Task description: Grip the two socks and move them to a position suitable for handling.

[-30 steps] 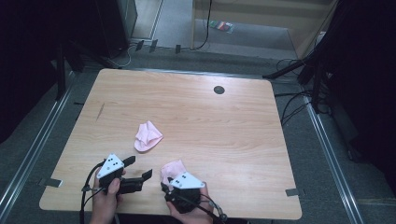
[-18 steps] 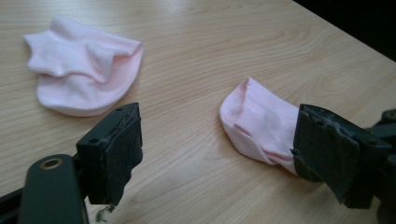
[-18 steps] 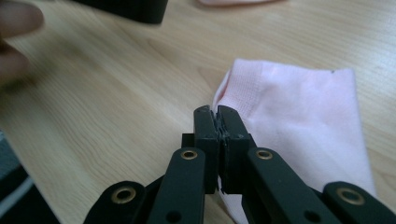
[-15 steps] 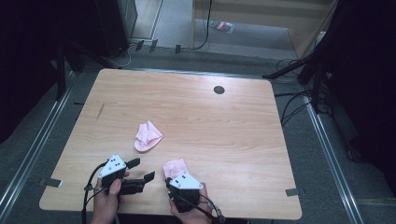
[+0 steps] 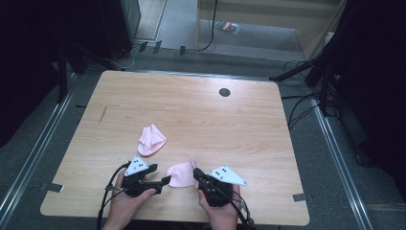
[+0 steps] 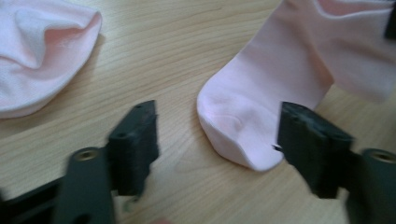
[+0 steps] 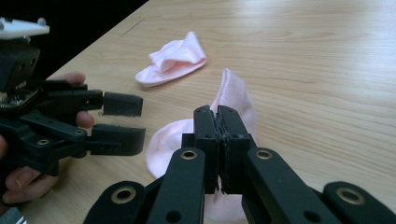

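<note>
Right gripper: jaws pressed together, pinching the near sock at the table's front edge. Left gripper: jaws spread, flanking that sock's toe. Second sock lies farther back, apart

High view looks down from above the wooden table's near edge. Both gripper views sit low and close over that table, sharing the nearer pink sock lying there.
</note>
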`<state>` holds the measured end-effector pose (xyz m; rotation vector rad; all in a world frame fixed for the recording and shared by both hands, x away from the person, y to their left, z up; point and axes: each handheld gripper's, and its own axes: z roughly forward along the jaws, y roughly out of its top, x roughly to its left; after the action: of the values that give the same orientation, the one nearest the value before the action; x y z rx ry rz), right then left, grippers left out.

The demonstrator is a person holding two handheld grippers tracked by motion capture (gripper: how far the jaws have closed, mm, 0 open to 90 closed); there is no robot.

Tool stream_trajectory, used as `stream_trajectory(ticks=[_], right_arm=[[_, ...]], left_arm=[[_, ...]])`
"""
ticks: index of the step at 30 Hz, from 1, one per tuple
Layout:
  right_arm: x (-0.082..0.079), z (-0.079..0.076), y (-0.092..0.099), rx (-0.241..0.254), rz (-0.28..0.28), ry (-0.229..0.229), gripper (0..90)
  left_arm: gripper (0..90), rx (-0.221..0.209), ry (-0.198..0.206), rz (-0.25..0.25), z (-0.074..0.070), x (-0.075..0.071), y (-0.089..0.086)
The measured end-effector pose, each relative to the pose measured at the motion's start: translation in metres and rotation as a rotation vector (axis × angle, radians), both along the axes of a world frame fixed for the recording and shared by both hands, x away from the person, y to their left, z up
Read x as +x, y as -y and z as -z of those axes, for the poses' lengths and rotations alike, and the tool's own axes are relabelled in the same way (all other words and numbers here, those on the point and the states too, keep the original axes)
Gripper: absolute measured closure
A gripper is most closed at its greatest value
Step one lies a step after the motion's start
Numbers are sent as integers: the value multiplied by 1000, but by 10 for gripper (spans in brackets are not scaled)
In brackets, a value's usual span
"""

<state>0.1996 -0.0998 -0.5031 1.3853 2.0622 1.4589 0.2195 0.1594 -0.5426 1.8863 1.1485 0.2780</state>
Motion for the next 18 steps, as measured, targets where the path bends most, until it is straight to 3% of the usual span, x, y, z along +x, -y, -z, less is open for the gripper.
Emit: stream_trajectory(ticks=[2, 4, 8, 9, 14, 15, 18], right_arm=[[1, 0, 6, 18, 15, -9, 886], [5, 2, 21, 38, 58, -29, 885], [9, 6, 34, 66, 89, -52, 884], [12, 10, 41, 81, 103, -70, 884], [19, 16, 49, 108, 106, -121, 884], [21, 18, 52, 109, 108, -128, 884], [22, 20, 56, 91, 114, -129, 885]], left_arm=[[487, 6, -7, 0, 1, 2, 1], [537, 20, -53, 22, 3, 5, 3], [604, 38, -67, 27, 5, 6, 6], [666, 57, -69, 34, 5, 7, 8], [888, 30, -88, 64, 6, 10, 7], [900, 18, -107, 96, 6, 13, 3], [900, 8, -104, 107, 3, 13, -7]])
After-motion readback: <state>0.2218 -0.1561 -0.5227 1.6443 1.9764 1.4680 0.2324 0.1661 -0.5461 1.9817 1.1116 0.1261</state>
